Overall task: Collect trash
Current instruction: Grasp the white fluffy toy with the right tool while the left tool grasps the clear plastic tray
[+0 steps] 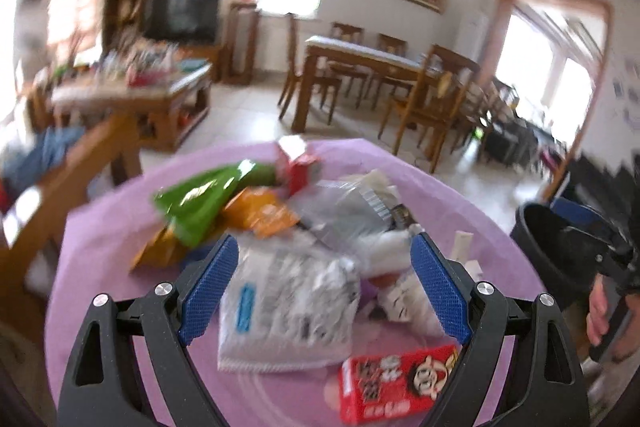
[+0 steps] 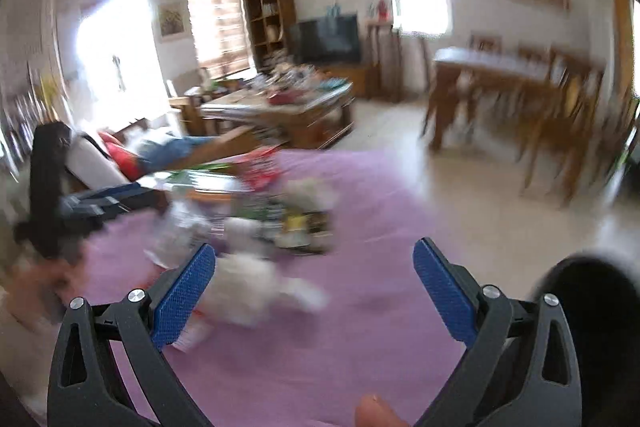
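Observation:
A heap of trash lies on a round table with a purple cloth (image 1: 100, 239): a green bag (image 1: 200, 203), an orange wrapper (image 1: 260, 213), a silver-white packet (image 1: 288, 303), crumpled white tissue (image 1: 388, 247) and a red box (image 1: 396, 383). My left gripper (image 1: 324, 247) is open above the silver-white packet, which lies between its blue pads. My right gripper (image 2: 314, 257) is open and empty over the purple cloth (image 2: 360, 187), with blurred white tissue (image 2: 248, 283) by its left finger. The left gripper (image 2: 92, 203) shows at the left of the right wrist view.
A black trash bin (image 1: 560, 247) stands right of the table, and its rim shows in the right wrist view (image 2: 592, 287). A wooden dining table with chairs (image 1: 360, 63), a cluttered coffee table (image 1: 132, 87) and a sofa arm (image 1: 60, 187) lie beyond.

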{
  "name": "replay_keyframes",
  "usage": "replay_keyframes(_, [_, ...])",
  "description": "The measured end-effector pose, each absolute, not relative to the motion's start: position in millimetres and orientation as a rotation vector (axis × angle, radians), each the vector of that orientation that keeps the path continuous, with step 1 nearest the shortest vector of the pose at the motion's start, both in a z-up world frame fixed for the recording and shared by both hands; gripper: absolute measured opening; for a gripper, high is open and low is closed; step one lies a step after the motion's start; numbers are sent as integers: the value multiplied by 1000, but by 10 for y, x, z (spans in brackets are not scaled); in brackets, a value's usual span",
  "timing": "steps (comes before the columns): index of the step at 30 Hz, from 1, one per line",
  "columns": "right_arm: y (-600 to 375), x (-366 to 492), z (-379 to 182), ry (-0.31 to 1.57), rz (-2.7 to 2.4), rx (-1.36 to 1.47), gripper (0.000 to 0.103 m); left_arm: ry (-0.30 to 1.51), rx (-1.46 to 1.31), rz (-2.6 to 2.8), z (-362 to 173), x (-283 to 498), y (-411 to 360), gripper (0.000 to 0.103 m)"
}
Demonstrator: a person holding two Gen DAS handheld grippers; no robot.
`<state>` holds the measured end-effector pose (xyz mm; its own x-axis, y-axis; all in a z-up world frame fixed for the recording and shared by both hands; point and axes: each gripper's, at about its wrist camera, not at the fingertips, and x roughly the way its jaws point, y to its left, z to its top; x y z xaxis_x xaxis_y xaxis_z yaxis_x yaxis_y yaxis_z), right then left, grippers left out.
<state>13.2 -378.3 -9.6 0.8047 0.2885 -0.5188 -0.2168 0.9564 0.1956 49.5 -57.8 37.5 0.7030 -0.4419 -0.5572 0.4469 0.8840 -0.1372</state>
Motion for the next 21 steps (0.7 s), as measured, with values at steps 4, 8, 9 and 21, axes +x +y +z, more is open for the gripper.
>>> replay_keyframes(4, [-3579,334,-286,651,320,251,72,552,194,-477,414,562,-945,87])
replay_keyframes(8, [-3425,376,-444,692,358,264,67,586,252,-477,334,822,-1112,60])
replay_keyframes(9, [-3400,370,-448,700,360,255,65,622,244,-479,281,922,-1129,48])
replay_keyframes(21, [-3064,476,-621,797,351,114,42,638,74,-486,209,909,-842,40])
